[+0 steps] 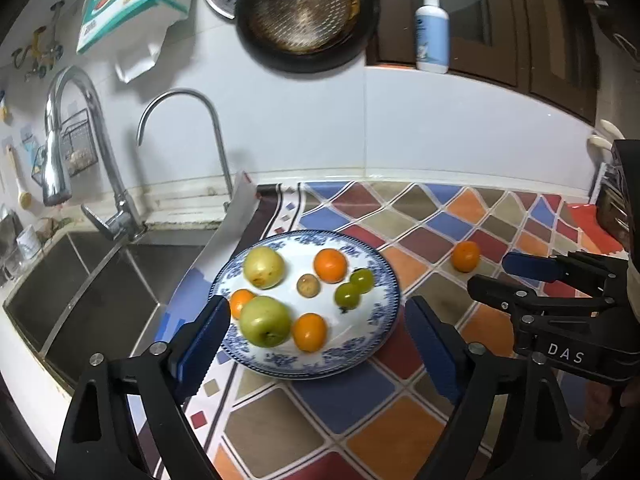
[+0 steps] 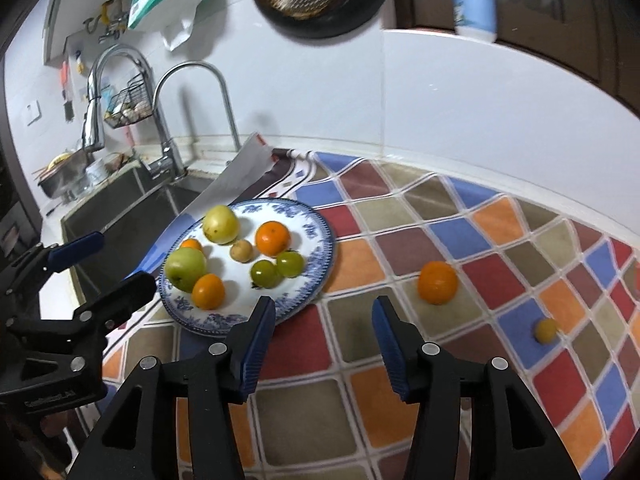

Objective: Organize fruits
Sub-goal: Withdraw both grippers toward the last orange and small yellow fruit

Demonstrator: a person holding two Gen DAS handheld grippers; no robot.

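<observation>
A blue-and-white plate holds two green apples, three oranges, two green tomatoes and a small brown fruit. One orange lies loose on the mat to the right of the plate. A small yellow fruit lies further right. My left gripper is open and empty, just in front of the plate, its fingers either side of the near fruits. My right gripper is open and empty over the mat, between the plate and the loose orange; it also shows in the left wrist view.
A colourful checked mat covers the counter. A steel sink with two taps lies left of the plate. A dark pan hangs on the wall, and a soap bottle stands on a ledge at the back.
</observation>
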